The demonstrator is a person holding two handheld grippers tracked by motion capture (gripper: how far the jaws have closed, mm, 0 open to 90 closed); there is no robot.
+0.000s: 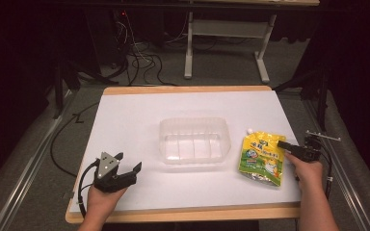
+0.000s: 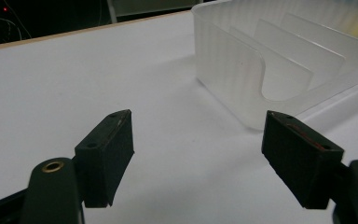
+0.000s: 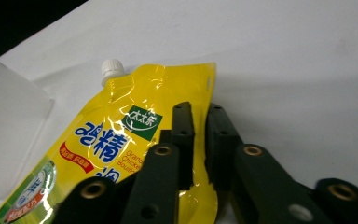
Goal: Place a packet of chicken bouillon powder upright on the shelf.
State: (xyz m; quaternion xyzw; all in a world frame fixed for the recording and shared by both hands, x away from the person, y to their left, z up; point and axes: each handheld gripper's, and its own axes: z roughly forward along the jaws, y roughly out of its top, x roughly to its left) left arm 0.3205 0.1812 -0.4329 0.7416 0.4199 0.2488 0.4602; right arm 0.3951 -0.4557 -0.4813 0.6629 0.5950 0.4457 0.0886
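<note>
On the white table [image 1: 125, 120] there is 1 clear plastic container [image 1: 194, 139], with 3 dividers visible inside it, which makes 4 compartments; it lies ahead and to the right of the left gripper's [image 1: 126, 163] 2 spread jaws. There is 1 yellow pouch [image 1: 262, 159] with 1 white cap [image 3: 112, 68]; the edge of the pouch sits between the right gripper's [image 3: 199, 122] 2 nearly closed jaws, and the cap lies ahead and to the left of them. There are 2 grippers, each with 2 black jaws, and 2 hands hold them. The left gripper carries 1 grey three-cornered plate [image 1: 107, 161]
</note>
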